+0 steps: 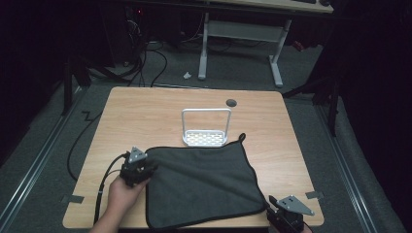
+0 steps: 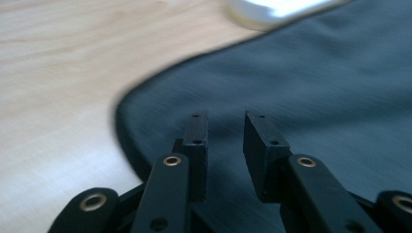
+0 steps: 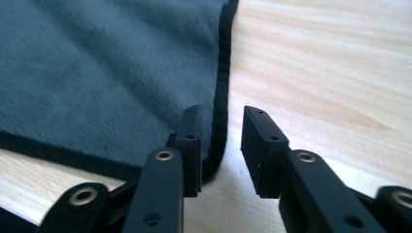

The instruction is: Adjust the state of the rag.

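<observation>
Wooden table (image 1: 145, 104) in a dim room | dark grey towel (image 1: 201, 182) spread flat just before a white wire rack (image 1: 205, 127) | left gripper (image 2: 224, 131) over towel's left corner, jaws narrowly parted, gripping nothing | right gripper (image 3: 221, 127) at towel's near right corner, jaws narrowly apart, hem between them unpinched

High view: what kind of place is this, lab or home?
Most likely a lab or recording workspace, not a home. A bare wooden table stands on grey carpet, loose cables run across the floor behind it, and a height-adjustable desk frame stands at the back in a dark room.
</observation>
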Motion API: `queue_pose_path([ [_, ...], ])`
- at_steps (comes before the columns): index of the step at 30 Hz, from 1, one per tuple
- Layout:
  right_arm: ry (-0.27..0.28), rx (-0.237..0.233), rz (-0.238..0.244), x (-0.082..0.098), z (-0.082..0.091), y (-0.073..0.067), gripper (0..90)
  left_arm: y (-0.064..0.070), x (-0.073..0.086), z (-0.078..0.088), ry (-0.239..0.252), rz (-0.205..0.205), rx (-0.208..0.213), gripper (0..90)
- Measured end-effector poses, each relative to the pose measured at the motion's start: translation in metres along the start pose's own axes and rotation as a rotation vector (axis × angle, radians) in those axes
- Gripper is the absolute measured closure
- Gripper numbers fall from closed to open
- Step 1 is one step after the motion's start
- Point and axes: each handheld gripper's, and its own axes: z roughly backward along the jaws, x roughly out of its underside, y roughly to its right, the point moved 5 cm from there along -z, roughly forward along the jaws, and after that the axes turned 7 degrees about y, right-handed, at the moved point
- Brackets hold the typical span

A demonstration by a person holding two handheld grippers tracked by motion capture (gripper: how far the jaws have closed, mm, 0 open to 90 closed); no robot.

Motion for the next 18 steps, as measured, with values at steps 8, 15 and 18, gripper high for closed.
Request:
queue_pose_path([
  [8,0.034,-0.015,0.045,-0.027,-0.012,-0.003,72.3,0.044,0.039,0.016,-0.050,-0.034,0.078,77.1],
  [15,0.048,-0.036,0.054,-0.077,-0.061,0.001,83.0,0.042,0.040,0.015,-0.048,-0.043,0.090,90.0],
  [18,0.012,-0.043,0.065,-0.094,-0.093,0.002,86.1,0.041,0.040,0.015,-0.047,-0.045,0.099,89.9],
])
